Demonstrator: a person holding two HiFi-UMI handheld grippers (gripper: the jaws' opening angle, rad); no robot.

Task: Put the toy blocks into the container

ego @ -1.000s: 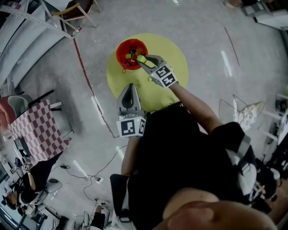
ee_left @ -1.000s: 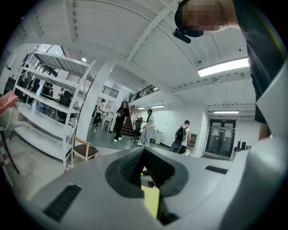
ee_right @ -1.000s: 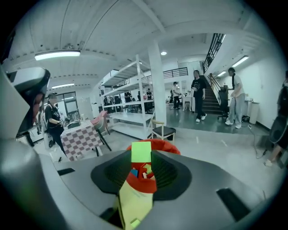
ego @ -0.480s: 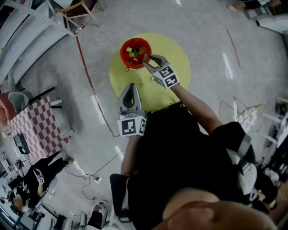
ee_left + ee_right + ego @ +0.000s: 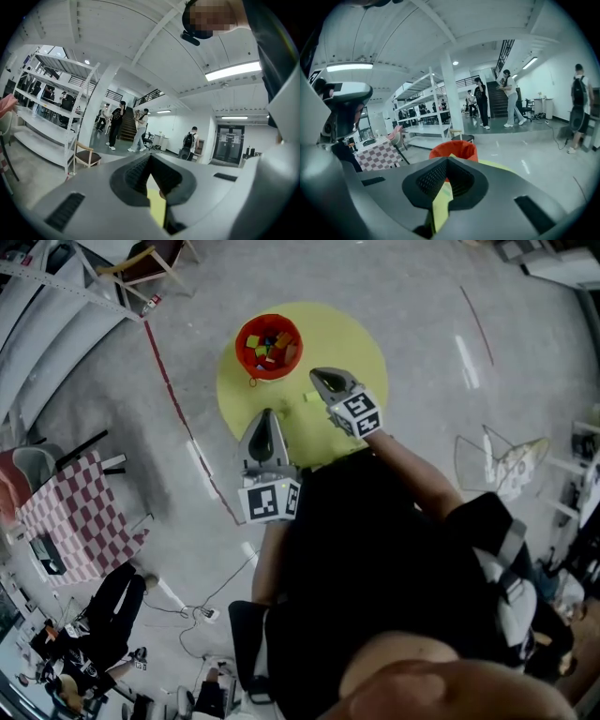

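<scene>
"Head view first: where do the toy blocks (image 5: pixel 266 345) stand?" asks one.

"Most lie heaped in the red container (image 5: pixel 241 341), which sits toward the far left edge of the round yellow mat (image 5: pixel 352 338). One pale block (image 5: pixel 309 397) lies loose on the mat, just beside the right gripper (image 5: pixel 319 377)."

"And the tools?"

"The right gripper's jaws have just been closing and now meet with nothing between them. Only a sliver of mat shows below the tips. It hangs apart from the container, nose aimed that way. The left gripper (image 5: pixel 266 418) is clenched on nothing too, low at the mat's near edge. I judge it waits out of the way while the right one does the carrying."

"Why closed and empty?"

"My guess is that the next pick is not yet begun. The loose block looks like the one left, and the jaws must open before that."

"What does each view add?"

"Only the head view shows the loose block and the container's contents. The right gripper view shows the container's wall upright, straight beyond the tips. The left gripper view misses the container altogether and shows only shelves (image 5: pixel 47 93), a chair (image 5: pixel 86 157) and people (image 5: pixel 117 122) far off."
</scene>
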